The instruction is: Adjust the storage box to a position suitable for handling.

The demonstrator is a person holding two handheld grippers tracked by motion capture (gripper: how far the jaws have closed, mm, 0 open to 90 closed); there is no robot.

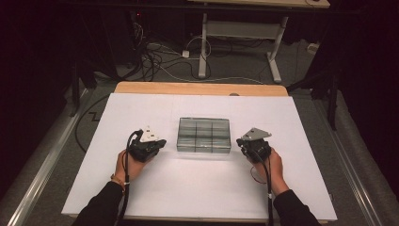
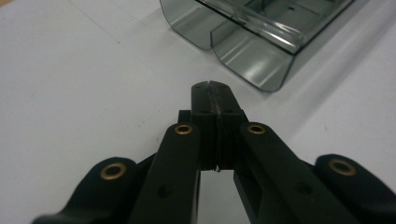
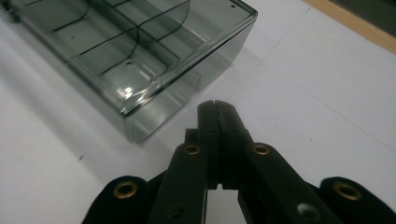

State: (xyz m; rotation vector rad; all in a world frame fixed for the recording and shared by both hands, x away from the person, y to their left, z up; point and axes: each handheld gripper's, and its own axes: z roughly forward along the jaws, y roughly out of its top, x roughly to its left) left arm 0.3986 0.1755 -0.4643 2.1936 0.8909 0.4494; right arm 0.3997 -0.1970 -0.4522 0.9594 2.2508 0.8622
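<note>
- High view: a smoky clear divided box [image 1: 204, 135] is sitting at the centre of the white sheet [image 1: 188, 188], its compartments lying in a grid.
- The left gripper [image 1: 159, 142] is resting at 9 o'clock of the box, near it but apart; the left hand [image 1: 128, 165] is gripping it from 7 o'clock.
- The right gripper [image 1: 241, 141] is lying at 3 o'clock of the box, just beside its side wall; the right hand [image 1: 273, 170] is holding it from 5 o'clock.
- Left gripper view: the jaws are pressing flat together with nothing between them, and the box [image 2: 252, 42] is standing at 1 o'clock of the tips, apart.
- Right gripper view: the jaws are meeting fully, gripping nothing; the box [image 3: 135, 51] is lying at 10 o'clock, its near corner just beside the tips.
</note>
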